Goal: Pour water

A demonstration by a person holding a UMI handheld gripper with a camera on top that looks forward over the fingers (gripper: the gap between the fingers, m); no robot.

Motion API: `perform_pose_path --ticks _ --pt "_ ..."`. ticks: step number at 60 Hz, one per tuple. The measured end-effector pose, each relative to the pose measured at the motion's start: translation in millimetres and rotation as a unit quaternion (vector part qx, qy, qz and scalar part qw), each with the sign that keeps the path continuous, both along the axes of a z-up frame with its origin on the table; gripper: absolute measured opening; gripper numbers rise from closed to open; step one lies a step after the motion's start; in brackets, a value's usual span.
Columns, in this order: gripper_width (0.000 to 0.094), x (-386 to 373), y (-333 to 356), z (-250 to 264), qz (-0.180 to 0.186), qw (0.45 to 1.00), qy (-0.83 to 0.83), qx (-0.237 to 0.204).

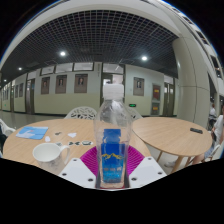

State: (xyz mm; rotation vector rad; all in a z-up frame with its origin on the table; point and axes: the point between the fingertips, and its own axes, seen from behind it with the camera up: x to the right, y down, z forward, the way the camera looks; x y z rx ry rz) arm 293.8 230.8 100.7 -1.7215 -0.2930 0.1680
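Note:
A clear plastic water bottle (111, 140) with a blue label and a white cap stands upright between my gripper's fingers. My gripper (111, 168) is shut on the bottle; the magenta pads (90, 160) press on both sides of its lower body. The bottle appears held above the round wooden table (170, 135). A white bowl (46, 153) sits on the table left of the bottle, beside my left finger.
A blue flat item (32, 132) lies on the table at the far left. White chairs (85, 113) stand behind the table. Beyond is a hall with framed pictures on the wall and a dark grid ceiling with lights.

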Motion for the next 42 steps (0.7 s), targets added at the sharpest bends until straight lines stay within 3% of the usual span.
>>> perform_pose_path --ticks 10,18,25,30,42 --pt "0.0337 10 21 -35 0.010 0.999 -0.014 -0.034" --pt "0.0322 -9 -4 -37 0.002 1.000 -0.008 -0.028" --pt "0.0508 -9 -5 -37 -0.003 0.999 -0.010 -0.042" --pt "0.0860 -7 -18 -44 0.000 0.997 -0.029 -0.074" --pt "0.0853 6 -70 -34 -0.028 0.995 -0.052 -0.086"
